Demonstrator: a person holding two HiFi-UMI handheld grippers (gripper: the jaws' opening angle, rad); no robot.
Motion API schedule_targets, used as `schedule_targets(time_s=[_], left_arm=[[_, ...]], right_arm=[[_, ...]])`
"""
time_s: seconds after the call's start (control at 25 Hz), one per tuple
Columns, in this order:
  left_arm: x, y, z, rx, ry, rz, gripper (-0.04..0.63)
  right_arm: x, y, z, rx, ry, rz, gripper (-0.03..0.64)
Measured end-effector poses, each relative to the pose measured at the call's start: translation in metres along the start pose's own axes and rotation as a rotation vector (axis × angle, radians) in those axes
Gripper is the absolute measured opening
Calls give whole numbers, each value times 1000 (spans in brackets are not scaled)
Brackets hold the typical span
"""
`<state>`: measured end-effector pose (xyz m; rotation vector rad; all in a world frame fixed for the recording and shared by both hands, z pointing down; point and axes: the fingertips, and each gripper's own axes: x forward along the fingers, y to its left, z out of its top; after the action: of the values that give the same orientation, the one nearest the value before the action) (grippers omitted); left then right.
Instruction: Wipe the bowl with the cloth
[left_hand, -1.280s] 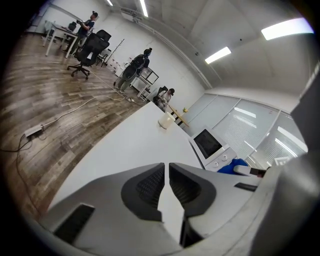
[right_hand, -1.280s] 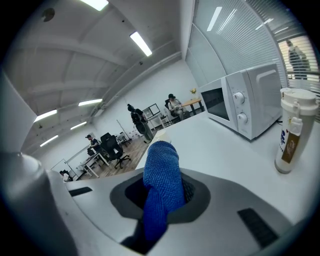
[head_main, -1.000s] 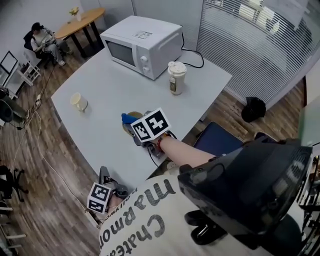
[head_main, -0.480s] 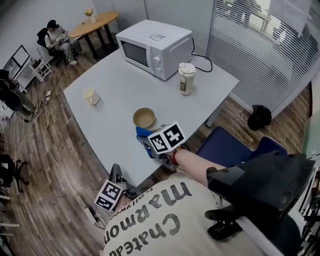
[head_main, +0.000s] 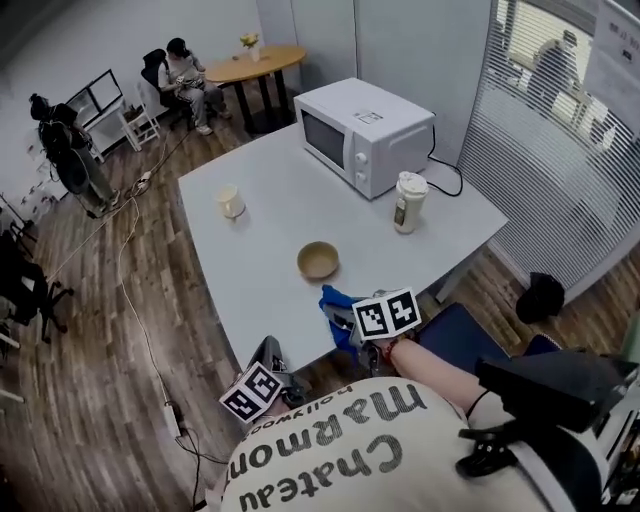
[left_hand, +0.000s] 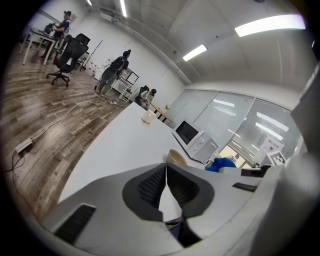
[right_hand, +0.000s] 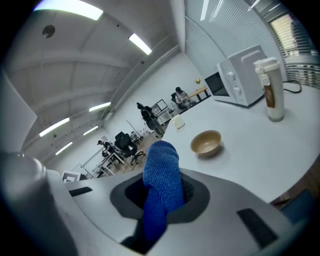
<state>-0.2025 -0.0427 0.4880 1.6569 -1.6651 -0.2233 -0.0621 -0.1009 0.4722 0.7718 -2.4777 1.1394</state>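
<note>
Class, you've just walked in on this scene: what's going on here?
A person holds a tool in each hand. The right tool is shut on a blue cloth. The left tool is shut and empty. The bowl sits on the table, apart from both tools; nothing touches it at this moment.

Wood-plank floor (head_main: 80, 400), slatted window blinds (head_main: 545, 180), round wooden table (head_main: 255, 62), office chairs (left_hand: 65, 54), ceiling strip lights (left_hand: 270, 24).

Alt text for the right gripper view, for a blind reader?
The right gripper is shut on a blue cloth sticking up between its jaws. Beyond, a tan bowl sits on a white table, with a microwave and a lidded cup farther back.
</note>
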Motion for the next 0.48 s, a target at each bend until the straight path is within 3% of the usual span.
schedule_targets(time_s=[0.2,0.32,0.48], left_arm=[[-11,-26,-37,9,14,20,-5],[-10,-43,-57,15,35,9,-5],[-22,-59,-82,26,53,5,-5]], right_arm=[[-61,-26,-4,-21,-84,-53,48],[-80,-41,-23,24,-86,-54,48],[-103,-49,-42,9,-86,-68,48]])
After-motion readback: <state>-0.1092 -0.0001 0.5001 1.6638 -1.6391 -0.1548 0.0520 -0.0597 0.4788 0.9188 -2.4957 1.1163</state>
